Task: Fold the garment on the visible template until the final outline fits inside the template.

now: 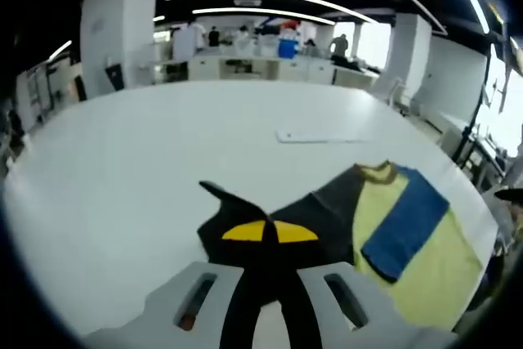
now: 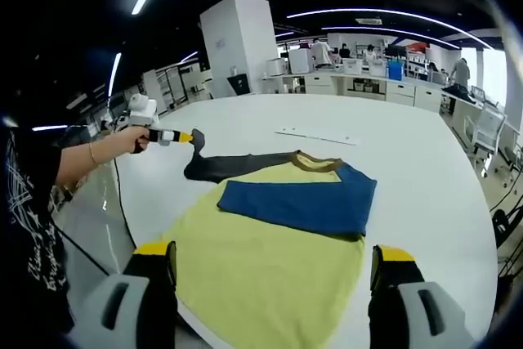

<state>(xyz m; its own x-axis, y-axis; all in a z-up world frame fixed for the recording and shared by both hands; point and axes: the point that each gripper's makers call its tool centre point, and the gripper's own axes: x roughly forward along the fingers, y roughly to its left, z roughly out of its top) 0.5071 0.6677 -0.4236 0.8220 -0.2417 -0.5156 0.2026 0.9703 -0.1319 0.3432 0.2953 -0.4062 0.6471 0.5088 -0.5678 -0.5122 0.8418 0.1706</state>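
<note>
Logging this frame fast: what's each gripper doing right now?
Left gripper: shut on the dark sleeve.
Right gripper: open, holding nothing, above the yellow garment.

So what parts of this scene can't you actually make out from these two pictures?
- The shirt's lower hem, right gripper view: cut off by the frame edge and the right tongs.
- The sleeve tip, left gripper view: covered by the shut left tongs.
- The white strip on the table: too small to identify.
- Any template outline: not discernible.

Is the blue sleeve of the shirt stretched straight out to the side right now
No: in the right gripper view the blue sleeve lies folded across the yellow body of the shirt, below the collar.
</note>
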